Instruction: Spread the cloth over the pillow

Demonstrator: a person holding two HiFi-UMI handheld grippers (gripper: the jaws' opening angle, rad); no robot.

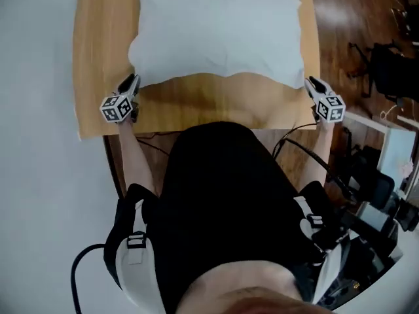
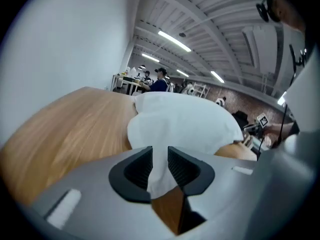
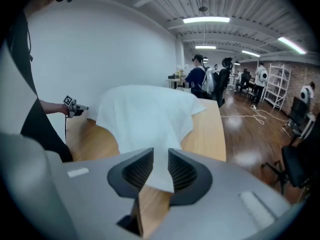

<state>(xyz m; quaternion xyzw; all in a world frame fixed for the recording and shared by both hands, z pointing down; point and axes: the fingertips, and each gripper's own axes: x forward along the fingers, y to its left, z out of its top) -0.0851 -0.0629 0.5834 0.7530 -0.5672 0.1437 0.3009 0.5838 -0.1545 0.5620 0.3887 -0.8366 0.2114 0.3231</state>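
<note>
Nearest the person, along the near edge of the bench (image 1: 98,57), both grippers are clamped on the cloth (image 1: 219,34). The left gripper (image 1: 133,82) pinches its near-left corner and the right gripper (image 1: 311,84) its near-right corner. In each gripper view the white fabric fills the gap between the ribbed pads and runs taut up to the mound beyond.

The cloth lies across the far half of the bench, reaching close to the far edge. The pillow is hidden beneath it and shows only as a rounded bulk. The near hem runs in a shallow wave between the two grippers, with bare wood between it and the near edge.

The spreading looks almost finished. To end it well, the two corners should probably be kept level and evenly tensioned, drawn outward towards the near corners so the wavy hem straightens, then lowered together. Letting go of one side first would likely let the fabric creep back and wrinkle.

No container stands on the bench.
</note>
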